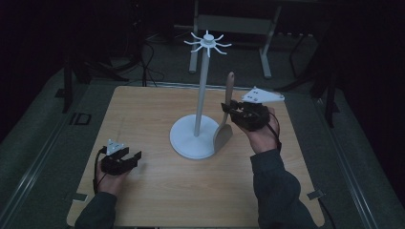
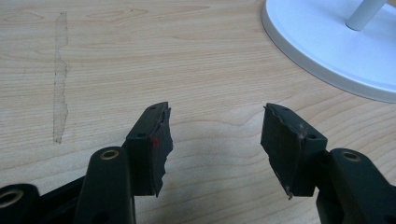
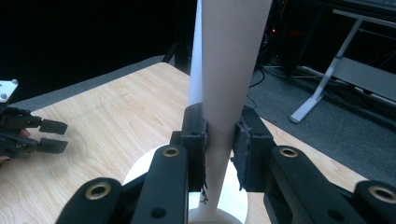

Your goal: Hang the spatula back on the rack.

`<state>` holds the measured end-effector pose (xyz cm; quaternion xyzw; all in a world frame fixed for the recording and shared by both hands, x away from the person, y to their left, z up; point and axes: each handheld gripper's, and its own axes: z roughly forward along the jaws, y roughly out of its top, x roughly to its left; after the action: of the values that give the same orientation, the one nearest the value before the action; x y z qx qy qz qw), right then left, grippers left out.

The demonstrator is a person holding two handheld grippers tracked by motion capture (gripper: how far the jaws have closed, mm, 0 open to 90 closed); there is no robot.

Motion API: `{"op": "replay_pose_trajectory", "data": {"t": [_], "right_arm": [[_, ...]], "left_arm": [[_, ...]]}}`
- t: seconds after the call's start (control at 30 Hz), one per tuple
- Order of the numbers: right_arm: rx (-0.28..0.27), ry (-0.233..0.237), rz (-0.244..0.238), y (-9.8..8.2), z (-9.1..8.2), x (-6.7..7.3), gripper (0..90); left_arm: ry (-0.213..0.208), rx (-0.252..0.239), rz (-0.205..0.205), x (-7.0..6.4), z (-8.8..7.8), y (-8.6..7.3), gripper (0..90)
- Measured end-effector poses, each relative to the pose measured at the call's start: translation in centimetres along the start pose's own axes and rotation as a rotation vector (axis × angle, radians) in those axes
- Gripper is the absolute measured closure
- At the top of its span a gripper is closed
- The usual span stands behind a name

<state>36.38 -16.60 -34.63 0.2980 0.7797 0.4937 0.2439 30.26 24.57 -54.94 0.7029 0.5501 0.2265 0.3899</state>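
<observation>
Okay, starting at my left: the left gripper sits low on the wooden table, near its front left edge, held by the left hand. In the left gripper view its jaws are spread wide with bare wood between them, nothing held, pads worn and ragged. A pale scuff streak runs down the tabletop to the left in that view.

Centre of the table: white rack stand, round base flat on the wood, thin pole upright, spoked hook crown on top. The base edge also shows at upper right in the left gripper view.

Just right of the pole: wooden spoon, standing roughly upright, handle up, bowl down at the base's right rim; I can't tell if the bowl touches the base.

Right side: the right gripper in my right hand, grey plate on top, is clamped on the spoon's handle at about mid-length. The right gripper view shows both jaws pressed against the pale handle, white base below it, the other gripper at far left.
</observation>
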Motion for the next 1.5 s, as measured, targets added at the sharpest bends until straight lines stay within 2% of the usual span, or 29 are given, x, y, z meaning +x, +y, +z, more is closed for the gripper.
{"op": "replay_pose_trajectory", "data": {"t": [0.53,0.93,1.27,1.5], "right_arm": [[-0.006,0.009,0.000,1.5,0.1,-0.2,75.6],[-0.010,0.004,0.003,3.3,0.1,-0.8,75.6],[0.004,-0.012,0.002,4.3,0.4,-1.1,75.6],[0.015,-0.006,0.003,4.7,0.7,-1.1,75.6]], "left_arm": [[0.001,0.002,-0.001,0.0,0.0,0.0,42.9],[0.000,0.000,-0.004,0.0,0.1,0.0,42.8],[0.000,-0.001,-0.006,0.0,0.1,0.1,42.7],[-0.001,-0.002,-0.003,0.0,0.1,0.1,42.7]]}}
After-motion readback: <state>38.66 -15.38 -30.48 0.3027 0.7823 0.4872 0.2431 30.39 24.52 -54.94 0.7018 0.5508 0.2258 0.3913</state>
